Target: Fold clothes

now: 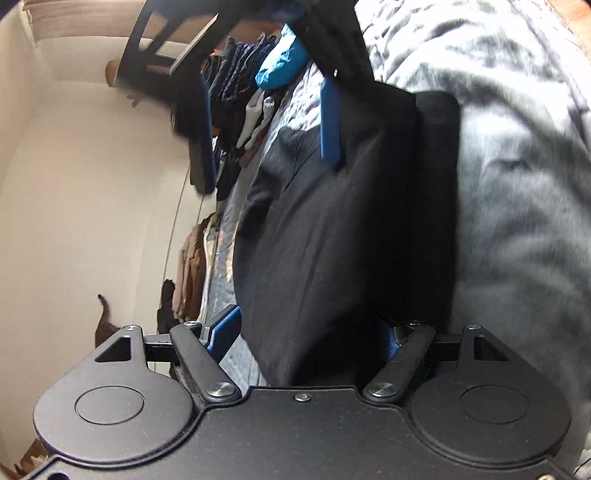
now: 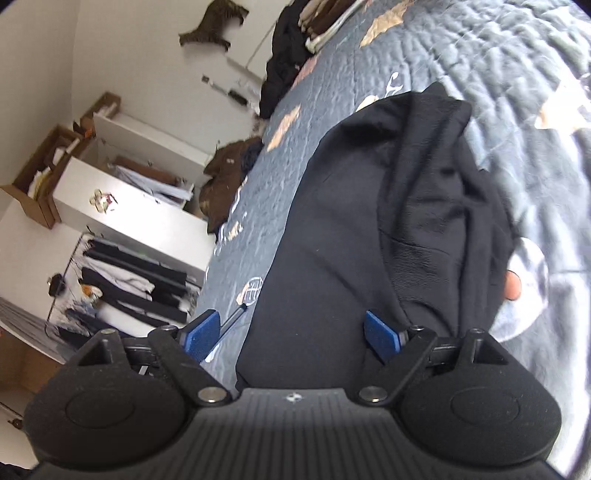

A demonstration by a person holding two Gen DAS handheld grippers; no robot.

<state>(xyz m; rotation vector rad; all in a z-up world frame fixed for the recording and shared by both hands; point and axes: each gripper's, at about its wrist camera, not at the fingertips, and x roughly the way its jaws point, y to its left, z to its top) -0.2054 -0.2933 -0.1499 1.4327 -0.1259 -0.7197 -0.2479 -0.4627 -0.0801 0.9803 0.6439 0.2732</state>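
Note:
A black garment (image 1: 332,240) lies bunched on the blue-grey quilted bedcover (image 1: 291,99). In the left wrist view my left gripper (image 1: 306,336) stands open, with the near end of the garment lying between its blue pads (image 1: 223,330). My right gripper (image 1: 267,173) faces it from the garment's far end, also open, one pad at the cloth's edge. In the right wrist view the right gripper (image 2: 291,338) is spread wide over the same garment (image 2: 369,221), which has a folded layer on its right half. A person's fingertip (image 2: 513,288) shows at the garment's right edge.
Piles of dark and blue clothes (image 1: 258,74) and brown ones (image 1: 192,266) sit along the bed's far side. Beyond the bedcover (image 2: 480,66) are a black heap (image 2: 284,62), a brown garment (image 2: 225,173), white shelves (image 2: 129,177), hanging clothes (image 2: 129,280) and a tabby cat (image 2: 214,26).

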